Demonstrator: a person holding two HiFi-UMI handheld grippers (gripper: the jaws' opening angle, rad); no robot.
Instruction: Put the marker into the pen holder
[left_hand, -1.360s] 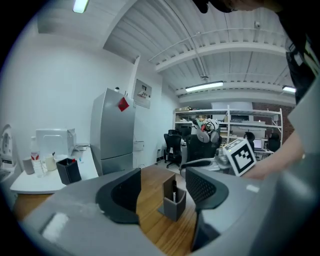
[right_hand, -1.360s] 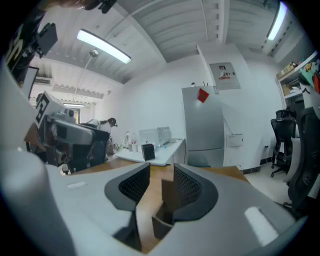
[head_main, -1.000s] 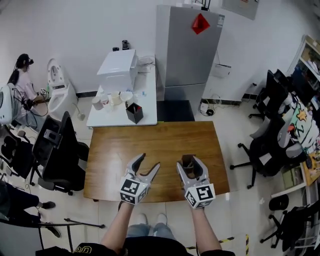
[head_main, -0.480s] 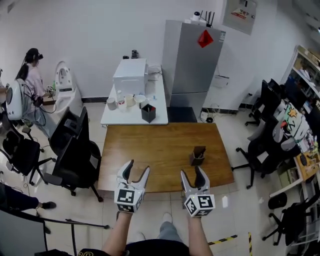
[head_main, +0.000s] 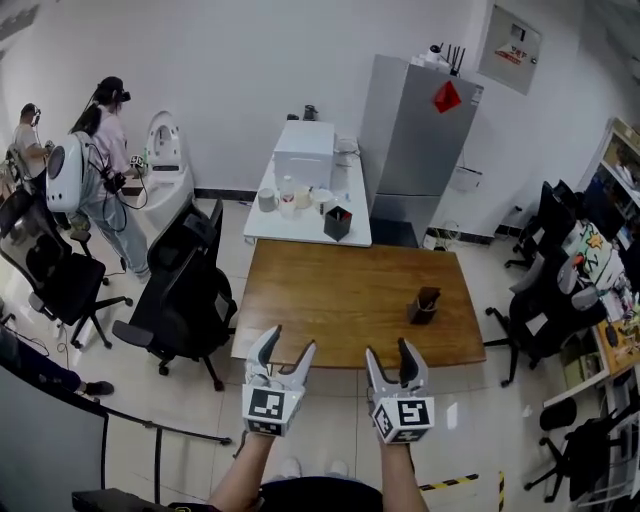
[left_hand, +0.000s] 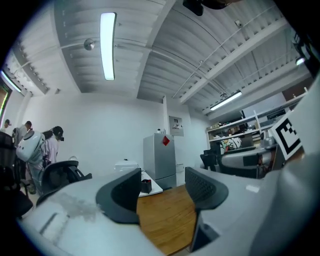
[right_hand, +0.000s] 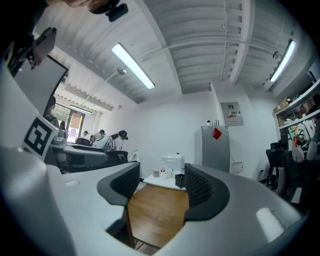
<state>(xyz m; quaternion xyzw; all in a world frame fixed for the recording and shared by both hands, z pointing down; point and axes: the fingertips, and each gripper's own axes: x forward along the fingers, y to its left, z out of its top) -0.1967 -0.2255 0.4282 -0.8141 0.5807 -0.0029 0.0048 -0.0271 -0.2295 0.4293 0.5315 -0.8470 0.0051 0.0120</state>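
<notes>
A dark brown pen holder (head_main: 424, 304) stands upright on the wooden table (head_main: 340, 300), near its right front corner. No marker can be made out apart from it. Both grippers hang over the floor, short of the table's front edge. My left gripper (head_main: 287, 345) is open and empty, and the left gripper view shows its jaws (left_hand: 162, 192) apart over the table top (left_hand: 165, 212). My right gripper (head_main: 390, 355) is also open with nothing between its fingers, and its jaws (right_hand: 160, 192) frame the table (right_hand: 157, 210) in the right gripper view.
Behind the wooden table a white table (head_main: 300, 222) carries a white box, cups and a black container (head_main: 338, 223). A grey fridge (head_main: 415, 150) stands at the back. Black office chairs (head_main: 185, 295) stand to the left, with more on the right. People (head_main: 100, 160) stand far left.
My right gripper has left the pen holder, which stays on the table. Both grippers have drawn back off the table and over the floor. The head view has backed away and shows more of the room's left side.
</notes>
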